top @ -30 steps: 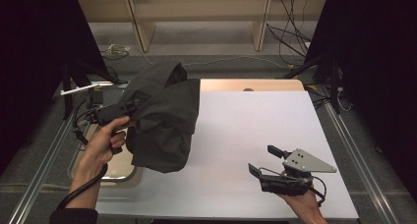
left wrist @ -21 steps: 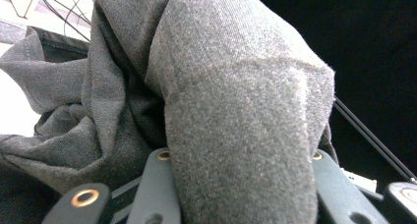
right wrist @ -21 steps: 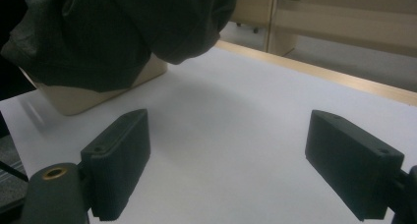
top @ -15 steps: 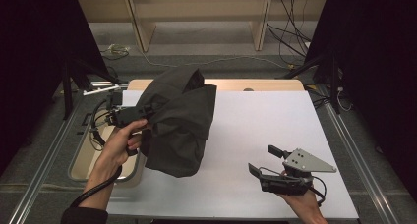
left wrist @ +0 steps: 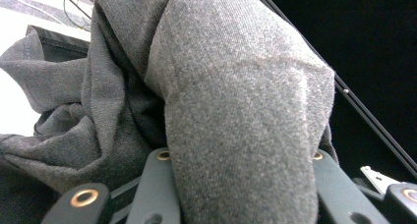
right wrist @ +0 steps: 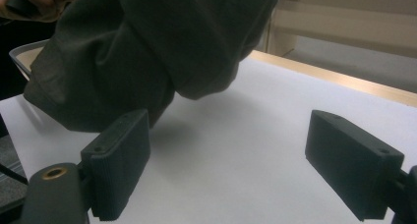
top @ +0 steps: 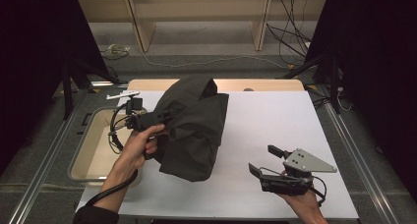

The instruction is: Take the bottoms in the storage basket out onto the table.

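Note:
A dark grey garment hangs bunched over the left half of the white table, its lower end touching the surface. My left gripper comes in from the left and is shut on a thick fold of the cloth. In the left gripper view that fold of the garment fills the gap between the two jaws of the left gripper. My right gripper rests near the table's front right, open with nothing between its jaws. Seen from the right gripper, the garment hangs ahead and to the left.
A beige tub sits off the table's left edge, under my left forearm. A small white tool lies behind it. Wooden shelving legs and cables stand on the floor beyond the table. Bare white surface stretches between the garment and the right gripper.
My left hand has carried the garment to the right, from above the tub to over the table, and a little lower. The right gripper has stayed put.

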Motion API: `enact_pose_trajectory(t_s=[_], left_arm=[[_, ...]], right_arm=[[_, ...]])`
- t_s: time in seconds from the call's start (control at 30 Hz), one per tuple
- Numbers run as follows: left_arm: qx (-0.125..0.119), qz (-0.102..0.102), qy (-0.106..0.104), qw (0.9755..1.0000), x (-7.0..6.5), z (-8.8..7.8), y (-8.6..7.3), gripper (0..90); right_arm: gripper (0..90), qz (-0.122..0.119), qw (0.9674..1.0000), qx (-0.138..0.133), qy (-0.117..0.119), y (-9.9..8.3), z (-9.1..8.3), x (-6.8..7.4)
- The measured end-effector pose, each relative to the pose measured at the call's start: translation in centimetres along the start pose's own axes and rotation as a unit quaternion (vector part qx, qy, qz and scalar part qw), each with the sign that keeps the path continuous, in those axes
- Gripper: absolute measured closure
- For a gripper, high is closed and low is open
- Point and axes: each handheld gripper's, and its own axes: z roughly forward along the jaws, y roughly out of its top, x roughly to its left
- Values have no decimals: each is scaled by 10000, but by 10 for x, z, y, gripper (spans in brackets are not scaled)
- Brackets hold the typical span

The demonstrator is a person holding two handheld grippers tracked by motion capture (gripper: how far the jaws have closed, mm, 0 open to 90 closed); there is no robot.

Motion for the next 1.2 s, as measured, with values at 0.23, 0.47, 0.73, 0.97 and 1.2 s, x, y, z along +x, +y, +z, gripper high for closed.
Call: enact_pose_trajectory(t_s=[0.23,0.47,0.73,0.97,1.2], left_arm=[[41,-256,41,9997,4,18,-9,680],[26,-537,15,9986,7,37,-17,678],[165,-548,170,9982,7,51,-26,676],[270,-629,333,9971,11,61,-35,659],[287,-770,352,9960,14,67,-42,636]], right_arm=[[178,-8,10000,0,-10,0,0,0],[178,-22,10000,-18,-24,0,-1,0],[178,-37,10000,-22,6,0,-1,1],[178,-40,10000,-5,0,0,-1,1],[178,-48,10000,-17,18,0,-1,1]])
